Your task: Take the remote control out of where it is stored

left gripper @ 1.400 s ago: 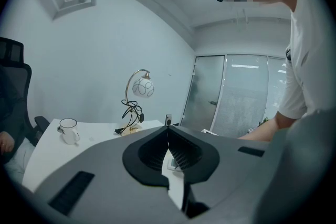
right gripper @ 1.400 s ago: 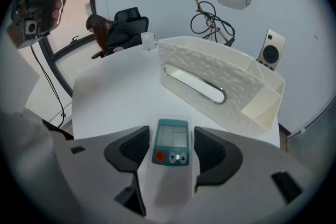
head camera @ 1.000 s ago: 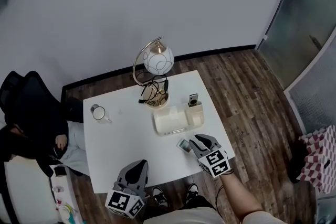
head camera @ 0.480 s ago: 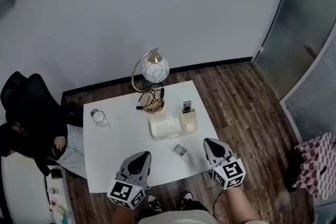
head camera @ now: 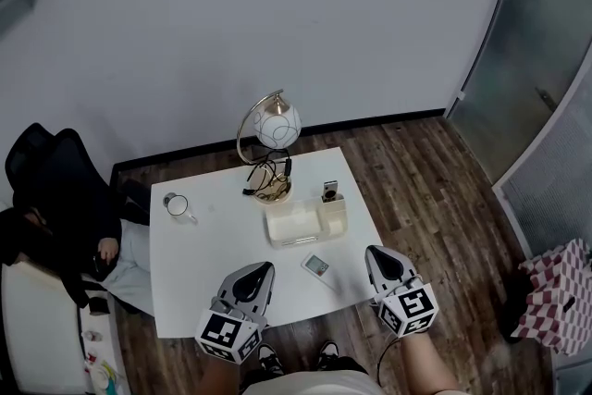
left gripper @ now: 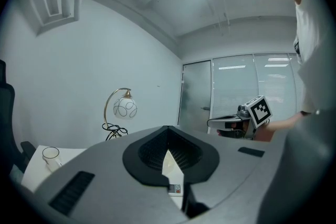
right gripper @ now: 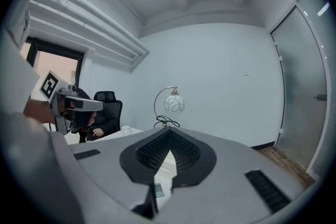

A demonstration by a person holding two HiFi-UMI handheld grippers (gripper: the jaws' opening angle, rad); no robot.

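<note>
A small white remote control with a little screen lies flat on the white table, just in front of the white organiser. It also shows through the slit of each gripper's jaws, as the remote and the remote. My right gripper hovers to the remote's right, above the table's edge, shut with nothing in it. My left gripper hangs over the table's near edge, left of the remote, jaws together and empty. Both point level towards the lamp.
A globe lamp with a tangle of cable stands at the table's back. A dark device stands upright in the organiser's right compartment. A cup sits at the left. A seated person is beside the table's left edge.
My right gripper was down at the remote with its jaws apart; it has lifted up and back, shut and empty. The remote stays flat on the table. My left gripper rose a little.
</note>
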